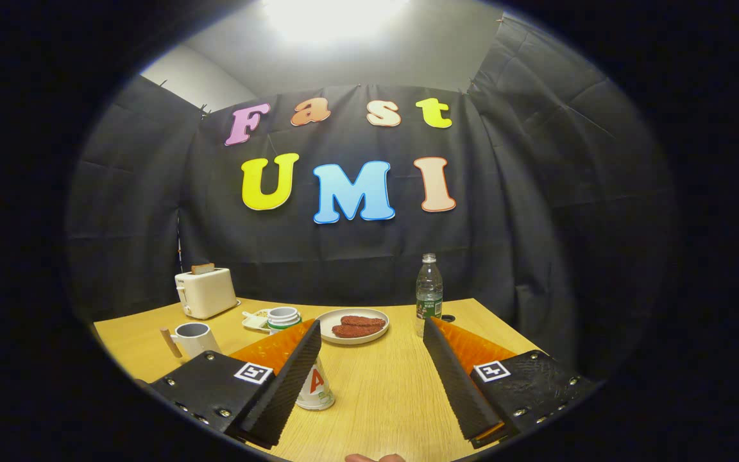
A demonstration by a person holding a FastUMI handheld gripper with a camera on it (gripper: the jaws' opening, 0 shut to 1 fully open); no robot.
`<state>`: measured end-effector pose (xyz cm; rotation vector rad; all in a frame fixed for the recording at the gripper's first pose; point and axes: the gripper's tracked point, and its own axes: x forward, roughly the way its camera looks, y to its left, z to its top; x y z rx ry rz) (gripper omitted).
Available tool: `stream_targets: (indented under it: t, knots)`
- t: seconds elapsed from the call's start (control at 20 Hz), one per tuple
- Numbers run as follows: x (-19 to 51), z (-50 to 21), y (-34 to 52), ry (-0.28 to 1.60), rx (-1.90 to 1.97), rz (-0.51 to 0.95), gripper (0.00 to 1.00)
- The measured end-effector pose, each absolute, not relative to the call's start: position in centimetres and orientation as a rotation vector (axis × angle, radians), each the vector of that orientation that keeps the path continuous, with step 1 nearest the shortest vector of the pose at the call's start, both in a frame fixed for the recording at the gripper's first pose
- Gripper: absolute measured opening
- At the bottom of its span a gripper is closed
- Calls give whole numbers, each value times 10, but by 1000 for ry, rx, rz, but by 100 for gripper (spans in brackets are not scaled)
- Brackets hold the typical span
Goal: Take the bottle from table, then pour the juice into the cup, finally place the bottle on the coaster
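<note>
A clear plastic bottle [429, 289] with a green label stands upright at the far right of the wooden table [382, 385], just beyond my right fingertip. A small dark disc [448, 317], perhaps the coaster, lies right beside the bottle's base. A white paper cup [316, 389] with a red mark stands close by, partly hidden behind my left finger. My gripper [371, 327] is open, its fingers spread wide above the table with nothing between them.
A white plate [352, 333] with two sausages sits ahead between the fingers. Left of it are a green-and-white cup [283, 317], a small dish [254, 319], a grey mug [194, 338] and a white toaster [206, 292]. Black cloth walls close in behind the table.
</note>
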<state>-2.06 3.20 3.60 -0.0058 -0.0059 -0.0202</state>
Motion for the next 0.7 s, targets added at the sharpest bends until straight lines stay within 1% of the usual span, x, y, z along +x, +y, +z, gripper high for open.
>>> stream_targets:
  t: [0.1,0.3,0.7]
  knots:
    - [-23,40,38,-8,-15,-16,98]
    - [-29,28,76,-6,-30,67,98]
    - [1,-26,103,67,-59,83,98]
